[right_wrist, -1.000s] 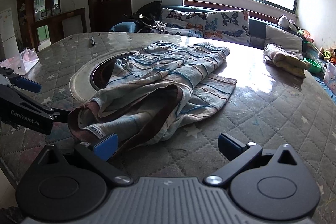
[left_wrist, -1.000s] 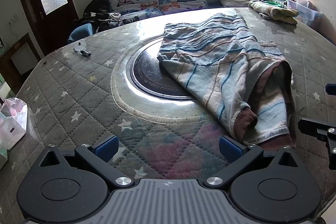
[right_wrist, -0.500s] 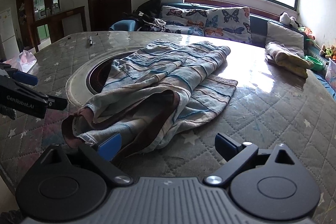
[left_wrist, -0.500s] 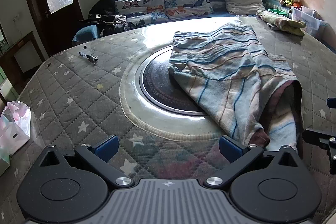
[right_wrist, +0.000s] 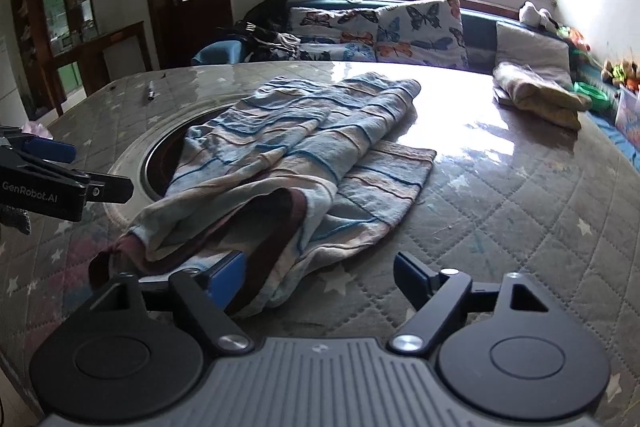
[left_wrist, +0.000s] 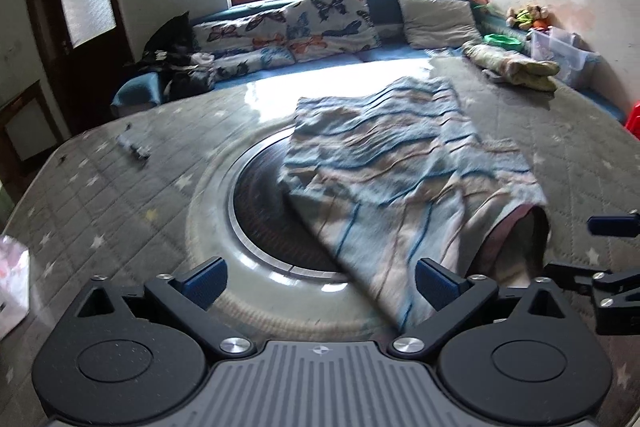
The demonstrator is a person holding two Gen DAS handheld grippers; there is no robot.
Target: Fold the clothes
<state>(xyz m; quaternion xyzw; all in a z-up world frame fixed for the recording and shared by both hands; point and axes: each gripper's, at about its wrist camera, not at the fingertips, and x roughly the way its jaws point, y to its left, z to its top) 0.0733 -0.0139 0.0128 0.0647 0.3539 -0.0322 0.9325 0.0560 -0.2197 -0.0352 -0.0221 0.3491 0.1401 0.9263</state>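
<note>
Standing beside the big round tabletop (right_wrist: pixel 520 227) with its quilted, star-printed cover, I saw the striped garment (right_wrist: pixel 304 163) sprawled across the middle of both views, part of it draped over the dark sunken disc (left_wrist: pixel 264 211) at the tabletop's centre. It looked soft, limp and light, a thin knit that would sag and bunch wherever it was lifted and probably cling a little to the quilting rather than slide. The brown-edged opening (right_wrist: pixel 224 227) gaped toward the lower middle of the right wrist view, two layers lying loose; to my eye that hem was the sensible place to take hold, pinching both layers near its corners so the cloth would hang evenly. A second rolled-up cloth (right_wrist: pixel 536 95) lay well apart at the upper right. The right tongs (right_wrist: pixel 320 277) had just been narrowing but were still released, the cloth's near edge just beside the left blue pad, nothing pinched that I could see. The left tongs (left_wrist: pixel 320 277) hung spread wide and empty at the garment's near corner.
</note>
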